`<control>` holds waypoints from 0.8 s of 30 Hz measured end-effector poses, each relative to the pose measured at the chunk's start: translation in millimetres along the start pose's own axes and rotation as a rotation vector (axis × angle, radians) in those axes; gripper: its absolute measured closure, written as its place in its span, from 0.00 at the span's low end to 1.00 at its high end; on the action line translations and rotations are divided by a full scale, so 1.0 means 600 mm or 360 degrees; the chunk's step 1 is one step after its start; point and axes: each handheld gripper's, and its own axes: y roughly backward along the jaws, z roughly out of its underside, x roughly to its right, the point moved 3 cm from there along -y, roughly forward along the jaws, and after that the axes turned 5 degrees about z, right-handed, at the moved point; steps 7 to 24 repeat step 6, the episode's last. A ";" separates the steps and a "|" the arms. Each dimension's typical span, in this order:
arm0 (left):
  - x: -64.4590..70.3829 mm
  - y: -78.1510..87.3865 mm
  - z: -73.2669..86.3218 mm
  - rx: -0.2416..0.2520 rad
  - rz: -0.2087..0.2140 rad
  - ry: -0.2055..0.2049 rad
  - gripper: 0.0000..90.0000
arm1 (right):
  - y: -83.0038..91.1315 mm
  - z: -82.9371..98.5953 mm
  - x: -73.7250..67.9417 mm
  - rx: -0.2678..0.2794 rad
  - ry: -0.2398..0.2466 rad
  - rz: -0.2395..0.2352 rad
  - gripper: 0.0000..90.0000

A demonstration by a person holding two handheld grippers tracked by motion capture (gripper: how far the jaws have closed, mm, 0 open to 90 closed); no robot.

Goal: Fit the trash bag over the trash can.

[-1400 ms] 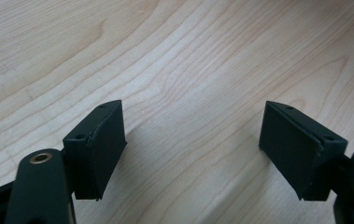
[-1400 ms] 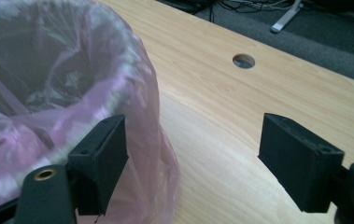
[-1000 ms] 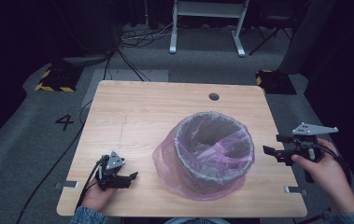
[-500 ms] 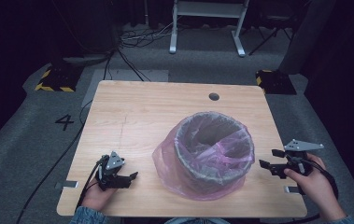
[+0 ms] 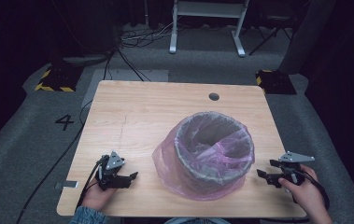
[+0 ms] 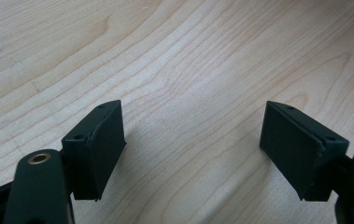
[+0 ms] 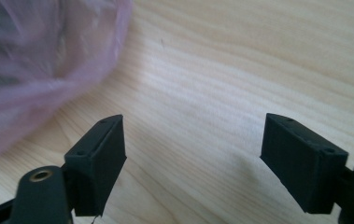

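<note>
While resting both grippers on table, jaws released, holding nothing: right gripper pointing at 9 o'clock toward pink bag on bin; left gripper idling. Next, likely: gripping bag edge.

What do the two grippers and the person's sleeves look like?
Both the left gripper and the right gripper are black with flat rectangular fingers, a grey three-cornered plate on top and a trailing black cable. A blue denim sleeve covers the left forearm.

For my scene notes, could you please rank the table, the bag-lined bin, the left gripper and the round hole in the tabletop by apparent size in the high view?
Largest to smallest:
1. table
2. bag-lined bin, with its pink bag spreading around the base
3. left gripper
4. round hole

The right gripper looks about the same size as the left, so the two would tie.
</note>
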 end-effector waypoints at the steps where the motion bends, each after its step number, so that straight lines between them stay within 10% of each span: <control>1: 0.000 0.000 0.000 0.0000 -0.0001 0.0001 0.25 | -0.004 0.005 0.000 -0.0006 0.0008 0.0013 0.24; 24: 0.000 0.000 0.000 0.0000 0.0000 0.0001 0.25 | -0.017 0.017 -0.004 0.0093 0.0016 0.0071 0.16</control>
